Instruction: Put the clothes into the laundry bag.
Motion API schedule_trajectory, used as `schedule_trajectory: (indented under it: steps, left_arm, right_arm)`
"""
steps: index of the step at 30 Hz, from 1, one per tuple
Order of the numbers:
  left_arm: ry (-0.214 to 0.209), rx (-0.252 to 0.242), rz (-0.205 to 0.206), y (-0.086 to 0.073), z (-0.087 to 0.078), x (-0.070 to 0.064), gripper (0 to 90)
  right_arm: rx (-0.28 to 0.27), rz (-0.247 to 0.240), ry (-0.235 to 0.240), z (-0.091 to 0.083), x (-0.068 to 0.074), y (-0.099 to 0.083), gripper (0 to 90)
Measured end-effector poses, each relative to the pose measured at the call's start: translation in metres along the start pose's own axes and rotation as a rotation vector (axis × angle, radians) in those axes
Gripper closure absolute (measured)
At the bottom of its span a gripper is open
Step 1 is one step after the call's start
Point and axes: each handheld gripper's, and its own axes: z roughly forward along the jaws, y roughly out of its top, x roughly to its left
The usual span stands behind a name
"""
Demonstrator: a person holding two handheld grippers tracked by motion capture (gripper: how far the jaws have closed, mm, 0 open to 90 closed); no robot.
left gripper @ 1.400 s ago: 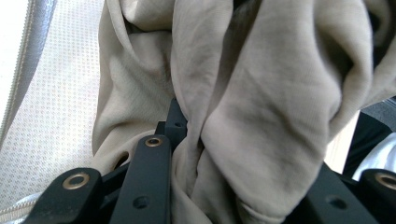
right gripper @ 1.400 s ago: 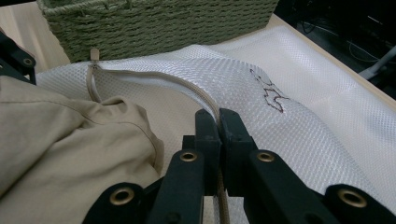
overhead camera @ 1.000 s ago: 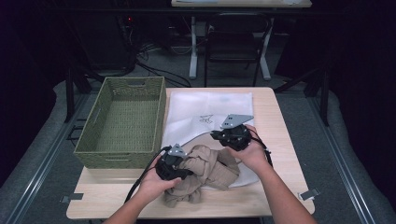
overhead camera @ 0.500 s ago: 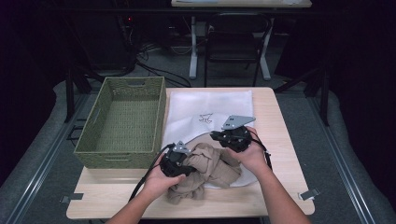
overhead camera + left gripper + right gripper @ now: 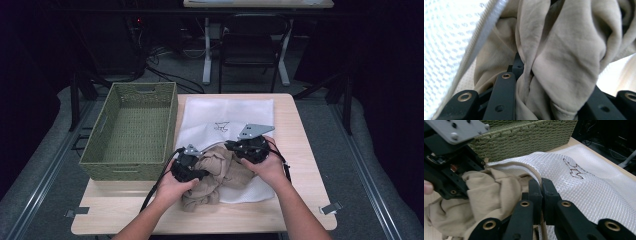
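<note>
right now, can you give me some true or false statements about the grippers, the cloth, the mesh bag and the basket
1. The left gripper is shut on the crumpled beige cloth. True.
2. The right gripper pinches the zipper edge of the white mesh laundry bag. True.
3. The beige cloth lies inside the green woven basket. False: it lies at the bag's opening, on the light wooden table.
4. The basket stands right of the bag. False: in the high view it stands to the bag's left.
</note>
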Motion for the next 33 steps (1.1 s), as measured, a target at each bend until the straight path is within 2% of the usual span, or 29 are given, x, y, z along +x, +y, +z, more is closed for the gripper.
schedule_trajectory:
  steps: [3,7,14,17,23,30,32,33]
  left_arm:
    - [0.002,-0.011,-0.032,0.004,0.005,0.002,69.1]
    - [0.027,-0.014,-0.057,0.008,0.011,0.003,69.1]
    - [0.059,-0.032,-0.068,0.018,0.021,0.0,69.0]
    - [0.068,-0.038,-0.07,0.019,0.024,0.0,69.1]
    - [0.115,-0.065,-0.093,0.019,0.031,0.002,69.0]
    - [0.144,-0.107,-0.125,0.019,0.03,0.005,69.0]
    - [0.159,-0.118,-0.119,0.018,0.032,0.006,68.9]
    - [0.16,-0.122,-0.132,0.018,0.033,0.005,68.9]
  right_arm:
    - [-0.002,0.001,0.001,0.0,0.0,0.0,87.5]
    - [-0.002,0.004,0.001,0.0,0.0,0.0,87.5]
    - [-0.006,0.003,0.002,0.001,0.001,-0.001,87.5]
    - [-0.007,0.003,0.003,0.001,0.002,-0.001,87.5]
    - [-0.001,-0.003,0.004,0.002,0.003,-0.001,87.5]
    - [0.004,-0.001,-0.002,0.001,0.003,-0.004,87.5]
    - [0.007,-0.003,-0.003,0.001,0.003,-0.005,87.5]
    - [0.008,-0.002,-0.003,0.002,0.003,-0.005,87.5]
